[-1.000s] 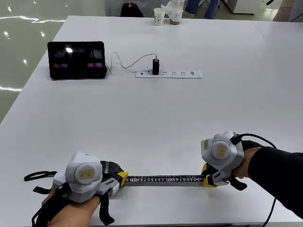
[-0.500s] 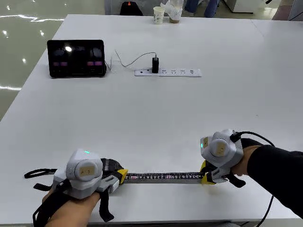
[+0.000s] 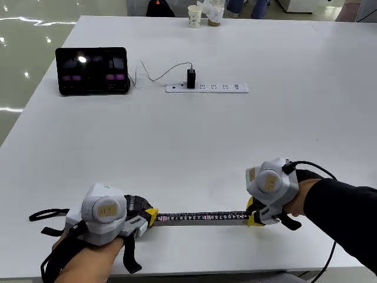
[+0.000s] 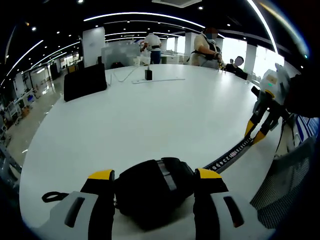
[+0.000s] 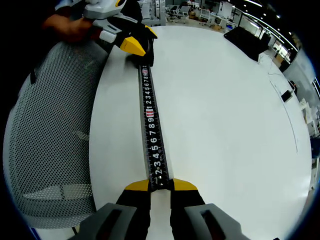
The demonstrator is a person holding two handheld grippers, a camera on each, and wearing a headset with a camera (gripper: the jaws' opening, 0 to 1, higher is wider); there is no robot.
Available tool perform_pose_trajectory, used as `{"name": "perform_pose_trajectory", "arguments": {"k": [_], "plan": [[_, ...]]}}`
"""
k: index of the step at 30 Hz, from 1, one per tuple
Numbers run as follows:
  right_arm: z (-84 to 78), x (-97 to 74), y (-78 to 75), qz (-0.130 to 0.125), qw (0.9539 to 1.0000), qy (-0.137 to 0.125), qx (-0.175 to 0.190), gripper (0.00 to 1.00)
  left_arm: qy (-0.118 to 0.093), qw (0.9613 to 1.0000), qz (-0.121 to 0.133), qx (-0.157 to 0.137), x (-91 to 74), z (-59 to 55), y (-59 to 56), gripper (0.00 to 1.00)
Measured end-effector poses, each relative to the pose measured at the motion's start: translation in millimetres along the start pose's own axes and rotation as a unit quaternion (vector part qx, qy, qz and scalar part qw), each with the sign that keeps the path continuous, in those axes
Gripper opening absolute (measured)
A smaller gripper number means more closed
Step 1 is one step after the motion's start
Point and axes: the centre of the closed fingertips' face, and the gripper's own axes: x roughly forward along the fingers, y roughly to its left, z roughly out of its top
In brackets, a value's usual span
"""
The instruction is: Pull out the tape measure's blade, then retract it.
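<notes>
The black tape measure case (image 4: 150,192) sits between the yellow-tipped jaws of my left gripper (image 4: 156,175), which is shut on it near the table's front edge. From the case the blade (image 3: 200,217) runs out flat along the table to the right. My right gripper (image 3: 252,217) is shut on the blade's end. In the right gripper view the numbered blade (image 5: 151,120) leads from my right gripper (image 5: 160,186) up to the left gripper (image 5: 135,45). In the head view the left gripper (image 3: 147,217) is at the lower left.
A dark tablet (image 3: 92,71) stands at the back left, with a white power strip (image 3: 206,88) and a plugged charger beside it. Paper cups (image 3: 194,16) stand at the far edge. A mesh chair (image 5: 50,125) is just off the table's front edge.
The right gripper has edged slightly left toward the case with the blade's end, so a little less blade shows. The left gripper has kept its place.
</notes>
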Motion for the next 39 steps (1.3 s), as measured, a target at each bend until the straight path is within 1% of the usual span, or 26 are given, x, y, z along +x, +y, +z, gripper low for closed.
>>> {"name": "perform_pose_trajectory", "arguments": {"k": [9,13,18,23,31,39], "plan": [[3.4,0.5,0.3,0.007,0.9999,0.007,0.003,0.1,0.0,1.0,-0.001,0.0,-0.5,0.5,-0.2,0.58],[4.5,0.7,1.7,0.007,0.9999,0.01,-0.002,0.11,0.0,1.0,-0.001,0.0,-0.6,0.3,-0.3,0.58],[5.9,0.7,2.0,0.009,0.9999,0.008,-0.003,0.11,0.0,1.0,-0.001,0.0,-0.6,0.1,-0.3,0.58],[7.9,1.3,2.9,0.009,0.9998,0.007,-0.015,0.11,-0.001,1.0,-0.001,0.0,-0.7,0.0,-0.5,0.59],[11.4,2.8,3.7,0.01,0.9998,0.007,-0.017,0.11,-0.001,1.0,-0.001,0.0,-0.6,0.0,-0.6,0.59],[14.8,4.3,3.8,0.005,0.9999,0.004,-0.008,0.11,-0.001,1.0,-0.001,0.001,-0.8,-0.1,-0.8,0.59]]}}
